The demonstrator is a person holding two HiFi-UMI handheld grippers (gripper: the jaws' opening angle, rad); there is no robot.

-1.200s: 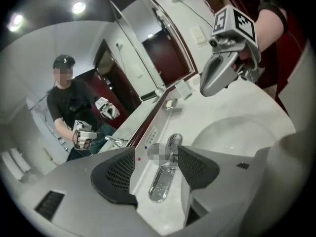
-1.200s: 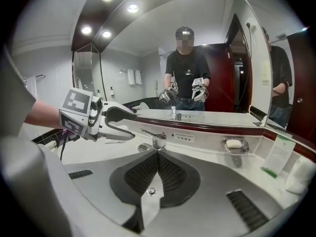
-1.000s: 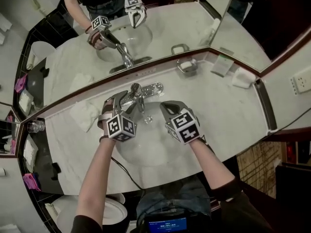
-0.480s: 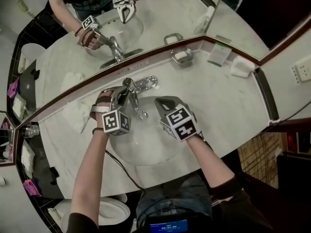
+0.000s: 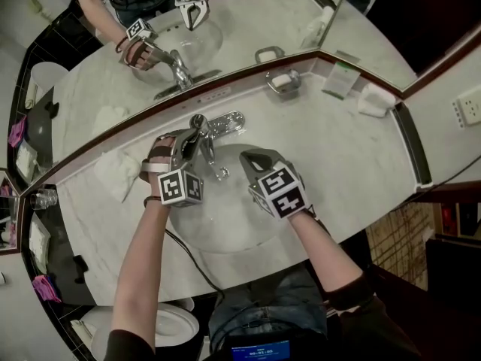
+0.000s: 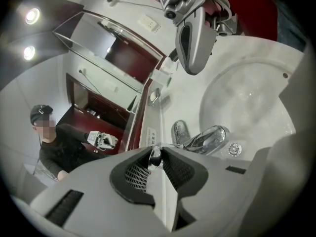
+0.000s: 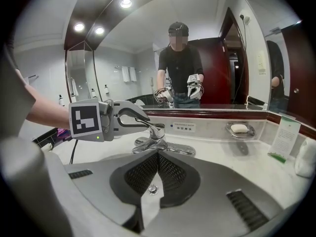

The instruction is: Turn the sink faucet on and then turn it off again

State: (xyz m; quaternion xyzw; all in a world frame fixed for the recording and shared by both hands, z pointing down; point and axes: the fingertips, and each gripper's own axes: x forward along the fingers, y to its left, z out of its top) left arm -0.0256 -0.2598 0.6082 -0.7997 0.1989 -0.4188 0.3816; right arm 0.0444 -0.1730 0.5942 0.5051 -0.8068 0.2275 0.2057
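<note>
The left tool point(image 5: 192, 135) sits left of centre in the head view, reaching up toward the back of the sink point(image 5: 225, 228). Its jaws have just been closing and now pinch the lever point(image 5: 198, 121) of the faucet point(image 5: 209, 150). In the left gripper view the chrome tip of that lever point(image 6: 155, 157) is caught between the two dark pads, which stand only a little apart. The right gripper view shows the same grip from the side, with the left tool's curved fingers point(image 7: 129, 116) wrapped around the lever on top of the faucet.

The faucet stands at the middle of the desk point(image 5: 338, 164), on its chrome base plate at the back rim of the sink, with its spout pointing down over the bowl.

Just right of the faucet, the right tool point(image 5: 246, 156) hangs over the bowl, apart from the spout. Its jaws are pressed together with nothing between them, as the right gripper view shows.

Further right, along the back edge of the desk below the mirror point(image 5: 248, 21), come a soap dish point(image 5: 284, 83), a small card point(image 5: 340, 78) and a folded towel point(image 5: 373, 101).
</note>
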